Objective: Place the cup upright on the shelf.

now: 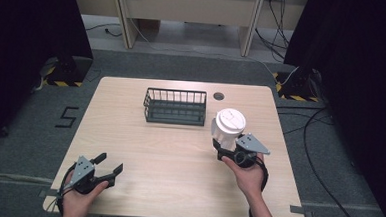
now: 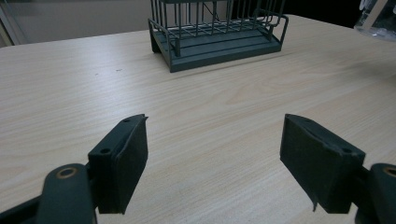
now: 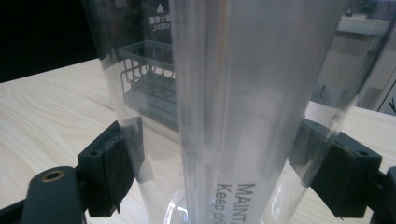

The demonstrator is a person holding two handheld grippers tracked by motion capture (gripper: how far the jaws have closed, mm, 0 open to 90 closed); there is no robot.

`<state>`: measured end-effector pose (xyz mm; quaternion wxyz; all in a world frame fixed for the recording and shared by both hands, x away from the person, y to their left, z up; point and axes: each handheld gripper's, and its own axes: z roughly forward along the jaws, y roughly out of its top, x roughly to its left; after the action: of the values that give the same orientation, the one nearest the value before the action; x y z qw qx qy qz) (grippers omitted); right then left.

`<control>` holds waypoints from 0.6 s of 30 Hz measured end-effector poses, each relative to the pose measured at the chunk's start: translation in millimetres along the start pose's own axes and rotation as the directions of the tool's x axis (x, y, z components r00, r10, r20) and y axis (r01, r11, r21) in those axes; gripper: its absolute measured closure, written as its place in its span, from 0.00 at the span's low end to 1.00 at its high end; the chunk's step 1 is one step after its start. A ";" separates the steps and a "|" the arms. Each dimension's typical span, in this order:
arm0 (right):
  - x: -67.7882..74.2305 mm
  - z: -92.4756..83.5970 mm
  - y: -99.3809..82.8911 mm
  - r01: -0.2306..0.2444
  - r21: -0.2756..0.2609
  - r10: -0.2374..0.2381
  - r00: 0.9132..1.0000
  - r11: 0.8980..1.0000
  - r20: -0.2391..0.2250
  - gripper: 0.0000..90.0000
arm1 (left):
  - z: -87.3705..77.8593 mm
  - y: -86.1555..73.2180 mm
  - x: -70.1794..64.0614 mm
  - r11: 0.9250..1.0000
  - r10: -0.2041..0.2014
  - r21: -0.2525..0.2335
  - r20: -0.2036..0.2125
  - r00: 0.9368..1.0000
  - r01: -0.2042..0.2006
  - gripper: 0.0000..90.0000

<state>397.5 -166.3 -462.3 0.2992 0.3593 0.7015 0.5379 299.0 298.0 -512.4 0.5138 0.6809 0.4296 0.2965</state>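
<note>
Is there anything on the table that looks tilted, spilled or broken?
Nothing stands out. The clear cup with its white lid stands between the jaws of the right gripper; no liquid shows on the table. The wire basket sits level and whole. The left gripper is open and holds nothing.

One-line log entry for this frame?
right tongs: shut on clear cup | left tongs: open, idle | wire basket: empty | table

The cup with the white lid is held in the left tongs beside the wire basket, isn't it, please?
Not quite: the right tongs hold the cup, as the high view shows. The left tongs are open and hold nothing. The cup does stand beside the basket.
</note>
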 end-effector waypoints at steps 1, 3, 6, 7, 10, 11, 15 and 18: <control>0.1 1.6 1.9 -0.001 0.000 0.001 1.000 1.000 -0.002 0.21 | 0.0 0.0 0.0 1.000 0.000 0.000 0.000 1.000 0.000 0.25; -0.1 4.9 5.0 -0.002 -0.003 0.002 1.000 1.000 -0.004 0.21 | 0.1 0.0 0.0 1.000 0.000 0.001 0.000 1.000 0.000 0.25; 0.0 9.3 8.2 -0.006 -0.005 0.006 1.000 1.000 -0.010 0.21 | 0.1 0.0 -0.1 1.000 -0.001 0.001 0.001 1.000 0.001 0.25; 0.3 13.0 10.6 -0.007 -0.006 0.007 1.000 1.000 -0.013 0.21 | 0.0 0.0 0.0 1.000 -0.001 0.001 0.001 1.000 0.001 0.25; 1.2 18.1 13.8 -0.006 -0.006 0.006 1.000 1.000 -0.016 0.21 | 0.2 0.1 0.2 1.000 -0.001 0.001 0.001 1.000 0.001 0.25; 1.6 19.8 15.0 -0.005 -0.007 0.005 1.000 1.000 -0.016 0.21 | 0.2 0.1 0.2 1.000 -0.001 0.001 0.002 1.000 0.001 0.25; 3.5 26.5 20.1 -0.003 -0.010 0.003 1.000 1.000 -0.019 0.21 | 0.3 0.1 0.2 1.000 -0.001 0.001 0.003 1.000 0.001 0.26; 4.9 31.6 24.3 0.001 -0.012 -0.001 1.000 1.000 -0.022 0.21 | 0.3 0.2 0.3 1.000 -0.001 0.000 0.003 1.000 0.001 0.26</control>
<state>424.7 -141.2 -446.6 0.2938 0.3514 0.7017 0.5457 299.5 298.2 -512.4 0.5145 0.6812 0.4292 0.2951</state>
